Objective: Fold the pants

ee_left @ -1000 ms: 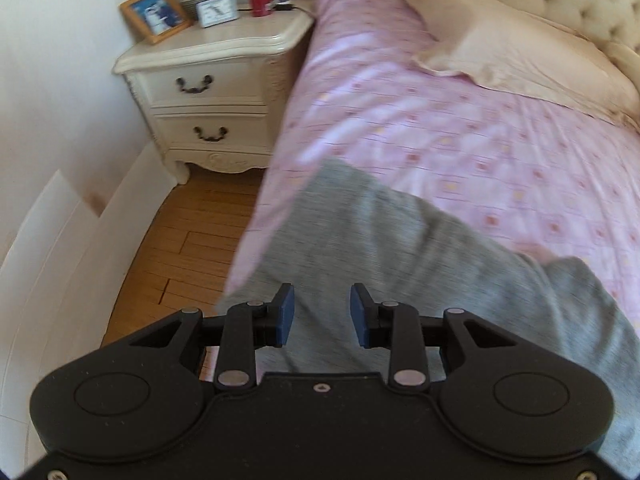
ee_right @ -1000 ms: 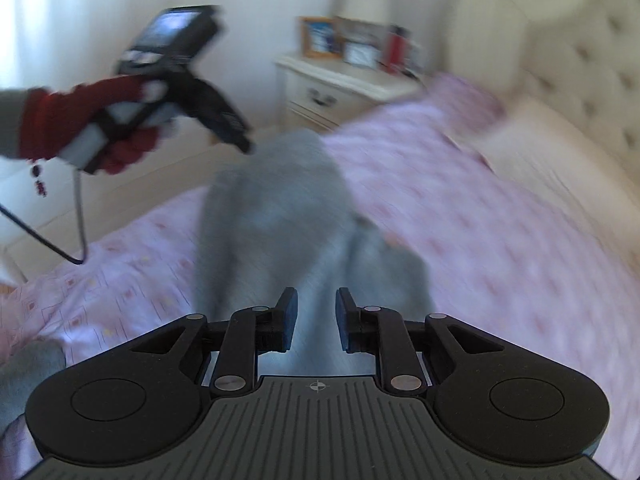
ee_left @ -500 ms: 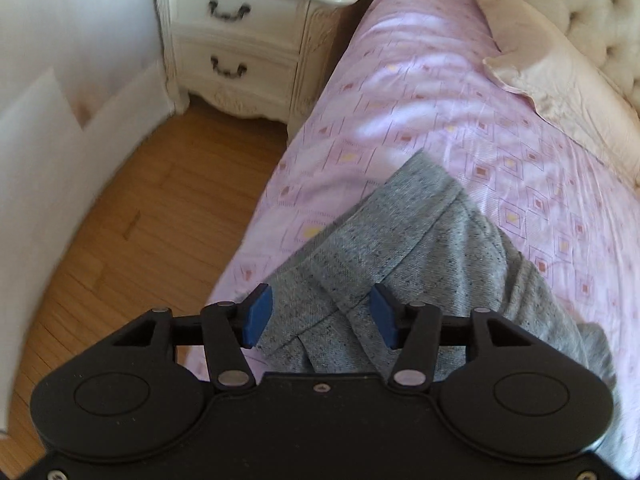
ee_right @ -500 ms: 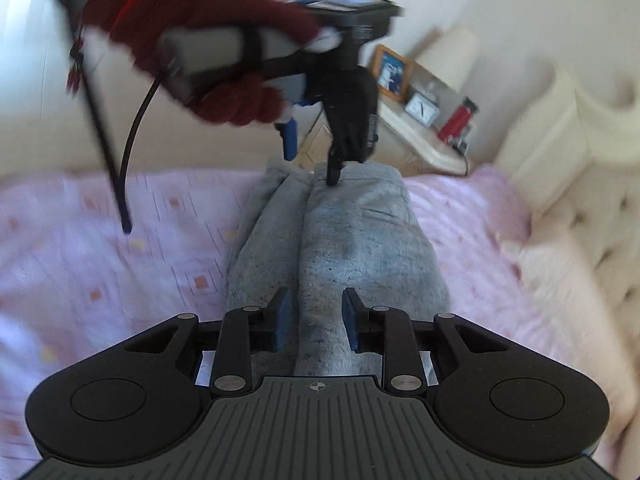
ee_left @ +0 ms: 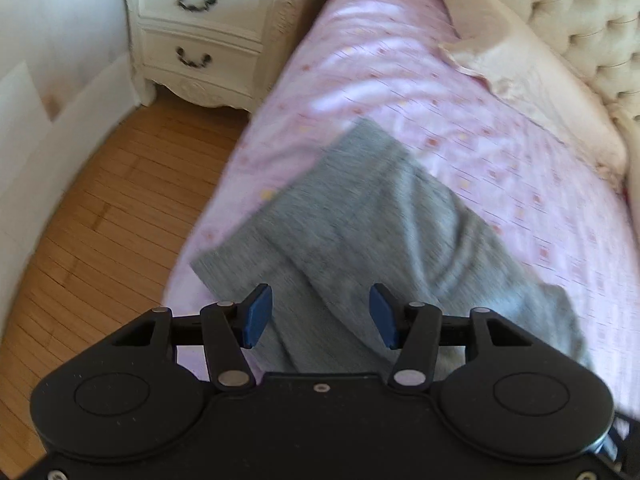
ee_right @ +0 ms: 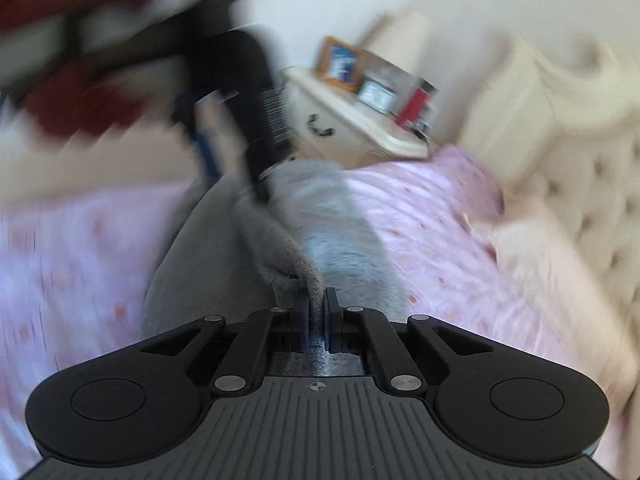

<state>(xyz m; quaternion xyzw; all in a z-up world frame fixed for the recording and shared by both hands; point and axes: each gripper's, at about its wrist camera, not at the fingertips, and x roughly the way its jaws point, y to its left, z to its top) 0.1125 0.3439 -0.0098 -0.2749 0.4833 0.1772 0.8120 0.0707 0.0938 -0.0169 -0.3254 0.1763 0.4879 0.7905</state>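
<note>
Grey pants (ee_left: 372, 216) lie on the pink bed sheet (ee_left: 400, 80) near the bed's left edge, one layer folded over another. My left gripper (ee_left: 320, 316) is open and empty, its blue pads just above the near part of the pants. In the right wrist view my right gripper (ee_right: 316, 312) is shut on a raised fold of the grey pants (ee_right: 332, 232). The left gripper (ee_right: 236, 152) shows there too, blurred, over the far end of the pants.
A white nightstand (ee_left: 212, 28) stands left of the bed on a wooden floor (ee_left: 100, 220). A beige pillow (ee_left: 532, 80) and a tufted headboard (ee_left: 580, 12) are at the far right. A photo frame (ee_right: 340, 64) and a red bottle (ee_right: 416, 104) stand on the nightstand.
My right gripper closed on a fold of the pants. My left gripper opened wider and pulled back a little from the cloth. Both views are blurred by motion.
</note>
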